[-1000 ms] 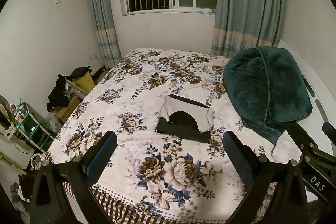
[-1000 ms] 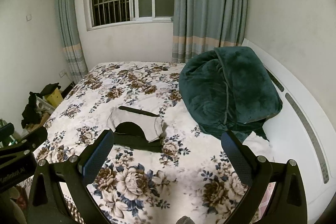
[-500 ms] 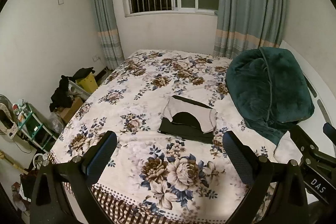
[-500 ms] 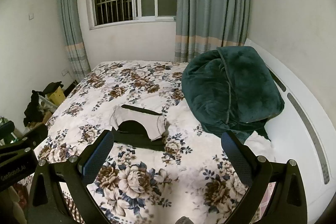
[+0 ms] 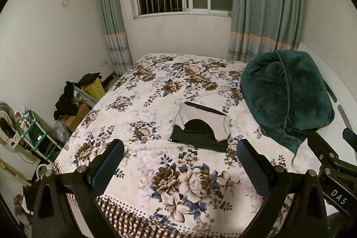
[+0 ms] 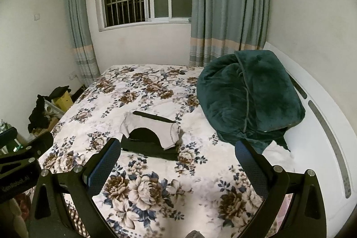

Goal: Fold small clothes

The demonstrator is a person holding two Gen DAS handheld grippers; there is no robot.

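Underwear (image 5: 202, 124), soft grey-black, arch-cut

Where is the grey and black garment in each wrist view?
Left wrist: grey and black garment lies on the floral bedspread just right of centre, beyond the open left tongs.
Right wrist: same garment lies left of centre, nearer the left fingertip of the open right tongs.
Shared landmark: the dark green blanket, to the garment's right in both.

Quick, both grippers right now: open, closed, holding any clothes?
Left gripper: open, empty, above the bed short of the grey garment.
Right gripper: open, empty, also short of it.
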